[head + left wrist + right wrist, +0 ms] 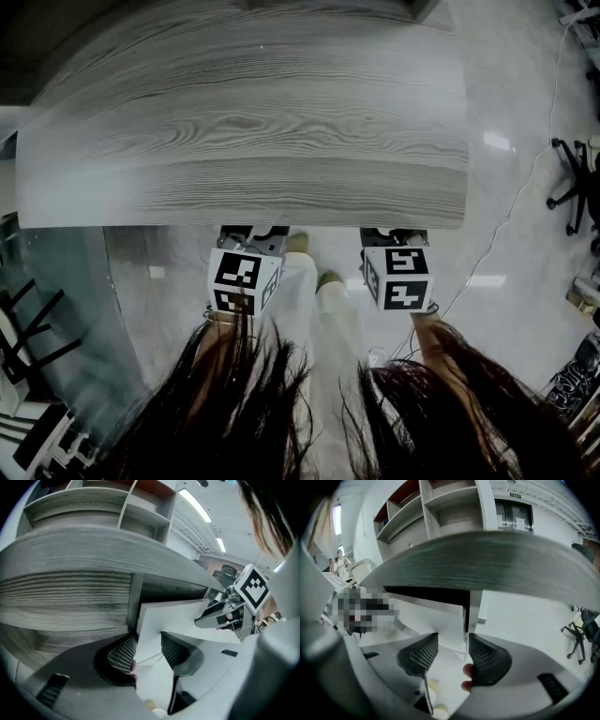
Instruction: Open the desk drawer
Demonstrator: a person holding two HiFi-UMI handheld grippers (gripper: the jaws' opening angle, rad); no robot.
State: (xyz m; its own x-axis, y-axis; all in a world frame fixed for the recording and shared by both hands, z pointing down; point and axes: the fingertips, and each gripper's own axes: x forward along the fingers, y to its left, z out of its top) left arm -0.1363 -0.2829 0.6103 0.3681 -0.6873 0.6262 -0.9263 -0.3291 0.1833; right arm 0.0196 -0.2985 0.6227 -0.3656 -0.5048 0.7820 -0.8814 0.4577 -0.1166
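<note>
Two wide-jawed, mesh-padded grippers (147, 653) (453, 654) beneath a curved wood-grain desk (244, 122)

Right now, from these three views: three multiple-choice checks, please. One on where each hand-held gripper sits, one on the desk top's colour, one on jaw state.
1. Where are the left hand-held gripper and the right hand-held gripper relative to the desk top?
A. resting on its middle
B. at its near edge, just below it
C. beyond its far edge

2. What is the desk top's finish?
A. glossy red
B. black glass
C. grey wood grain

3. How do the jaws stand?
A. both pairs apart, gripping nothing
B. both pairs shut on a handle
C. left shut, right open

Answers:
1 B: the head view shows both just under the near edge.
2 C: grain lines run across the grey top.
3 A: each gripper view shows a clear gap with nothing pressed.
</note>
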